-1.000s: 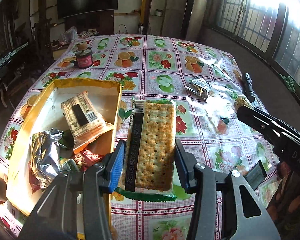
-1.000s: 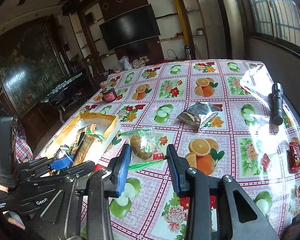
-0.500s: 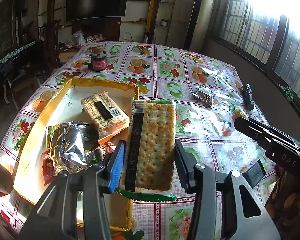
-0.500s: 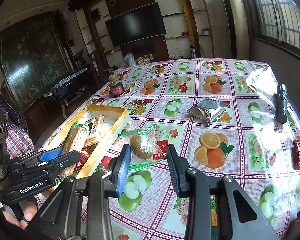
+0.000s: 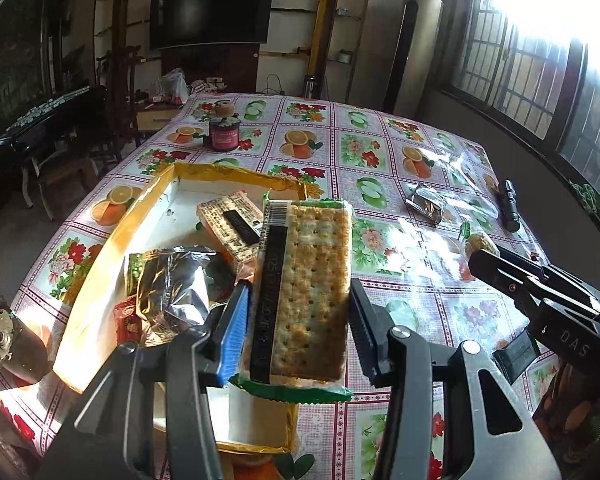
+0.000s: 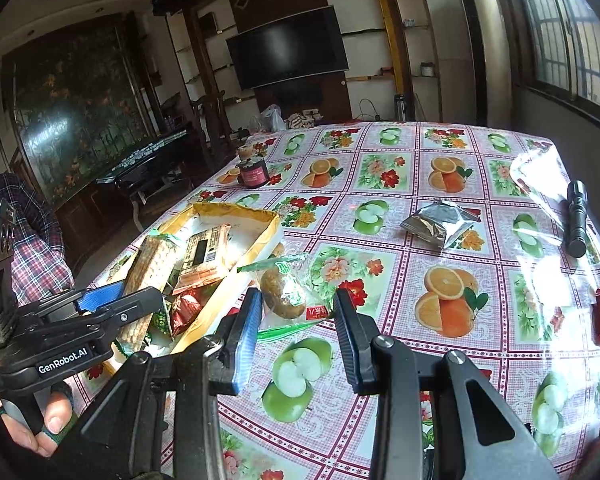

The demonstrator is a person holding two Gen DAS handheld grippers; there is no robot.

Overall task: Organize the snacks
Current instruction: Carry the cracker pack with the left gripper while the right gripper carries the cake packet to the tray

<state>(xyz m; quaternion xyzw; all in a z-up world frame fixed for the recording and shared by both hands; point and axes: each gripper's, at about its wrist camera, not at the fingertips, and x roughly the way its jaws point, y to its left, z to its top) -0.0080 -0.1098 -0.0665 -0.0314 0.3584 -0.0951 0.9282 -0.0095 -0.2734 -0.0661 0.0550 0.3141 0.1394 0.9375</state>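
Left wrist view: left tool, still clamping the cracker pack, has shifted over the box.

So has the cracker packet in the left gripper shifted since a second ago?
Yes. In the right wrist view, the cracker packet has travelled from the table side of the yellow box's rim to above its contents.

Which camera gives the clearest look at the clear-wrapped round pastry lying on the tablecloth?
The right wrist view: the clear-wrapped round pastry lies whole on the tablecloth, just beyond the right gripper's open jaws. The left wrist view shows it small, glare-washed and partly hidden behind that gripper.
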